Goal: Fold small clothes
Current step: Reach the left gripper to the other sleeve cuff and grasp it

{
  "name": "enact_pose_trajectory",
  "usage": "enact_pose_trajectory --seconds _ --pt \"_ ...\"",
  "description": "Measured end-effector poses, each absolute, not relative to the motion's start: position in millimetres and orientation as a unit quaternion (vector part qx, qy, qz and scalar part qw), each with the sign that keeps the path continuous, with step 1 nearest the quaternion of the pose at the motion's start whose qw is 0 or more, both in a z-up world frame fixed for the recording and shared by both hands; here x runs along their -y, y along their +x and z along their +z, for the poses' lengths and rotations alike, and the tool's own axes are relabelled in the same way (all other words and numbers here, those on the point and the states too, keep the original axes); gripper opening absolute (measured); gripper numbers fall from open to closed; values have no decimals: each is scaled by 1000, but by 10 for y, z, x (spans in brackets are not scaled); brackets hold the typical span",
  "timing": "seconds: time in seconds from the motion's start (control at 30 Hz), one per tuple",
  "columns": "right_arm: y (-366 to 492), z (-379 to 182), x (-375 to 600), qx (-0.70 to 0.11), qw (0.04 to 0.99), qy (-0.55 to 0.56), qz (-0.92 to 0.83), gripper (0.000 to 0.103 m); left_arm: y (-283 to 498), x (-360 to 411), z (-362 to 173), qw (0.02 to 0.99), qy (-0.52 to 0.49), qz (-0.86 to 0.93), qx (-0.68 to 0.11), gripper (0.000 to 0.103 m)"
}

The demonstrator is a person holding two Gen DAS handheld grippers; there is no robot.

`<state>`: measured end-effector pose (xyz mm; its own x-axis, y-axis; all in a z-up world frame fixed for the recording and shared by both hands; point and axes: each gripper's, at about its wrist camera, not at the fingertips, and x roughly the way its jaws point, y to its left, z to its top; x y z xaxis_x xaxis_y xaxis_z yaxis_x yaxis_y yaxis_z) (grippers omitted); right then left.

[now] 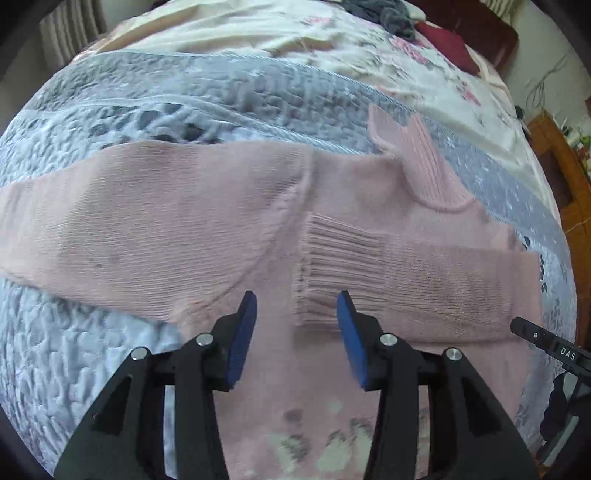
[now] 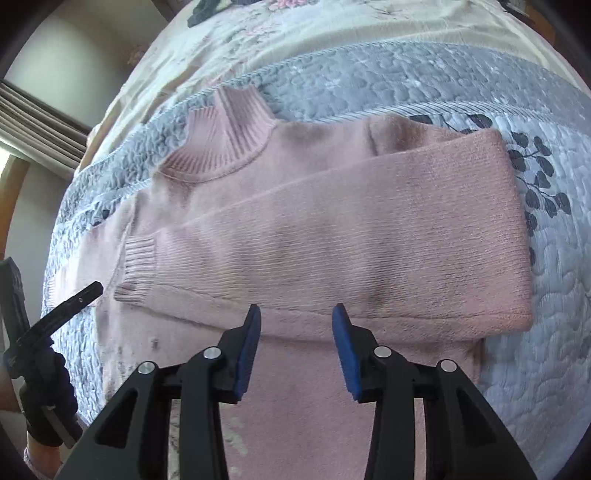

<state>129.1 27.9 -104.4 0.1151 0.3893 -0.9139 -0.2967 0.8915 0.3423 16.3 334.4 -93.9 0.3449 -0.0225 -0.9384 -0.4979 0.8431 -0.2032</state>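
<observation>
A pink knit turtleneck sweater (image 1: 343, 192) lies flat on a grey-blue quilted bedspread (image 1: 92, 350). Its right sleeve (image 2: 351, 236) is folded across the chest, and the ribbed cuff (image 1: 332, 273) ends near the middle. The left sleeve (image 1: 129, 229) stretches straight out to the left. The collar (image 2: 229, 133) points to the far side. My left gripper (image 1: 297, 306) hovers open over the sweater body just short of the cuff, holding nothing. Open and empty too, my right gripper (image 2: 295, 317) hangs over the lower edge of the folded sleeve.
A cream floral blanket (image 1: 295, 40) covers the far half of the bed, with dark grey clothes (image 1: 380, 11) and a dark red pillow (image 1: 447, 44) beyond. Wooden furniture (image 1: 561, 162) stands at the right. The other gripper's fingertip (image 1: 532, 332) shows at the right edge.
</observation>
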Motion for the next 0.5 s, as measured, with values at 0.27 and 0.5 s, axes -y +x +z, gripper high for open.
enact_pose_trajectory --seconds 0.27,0.5 --pt "794 -888 -1116 -616 726 15 305 45 -996 -4749 -757 746 -272 295 -532 49" --pt "392 -971 -1832 -618 705 -20 347 45 -1566 -5648 -832 726 -343 332 -496 52"
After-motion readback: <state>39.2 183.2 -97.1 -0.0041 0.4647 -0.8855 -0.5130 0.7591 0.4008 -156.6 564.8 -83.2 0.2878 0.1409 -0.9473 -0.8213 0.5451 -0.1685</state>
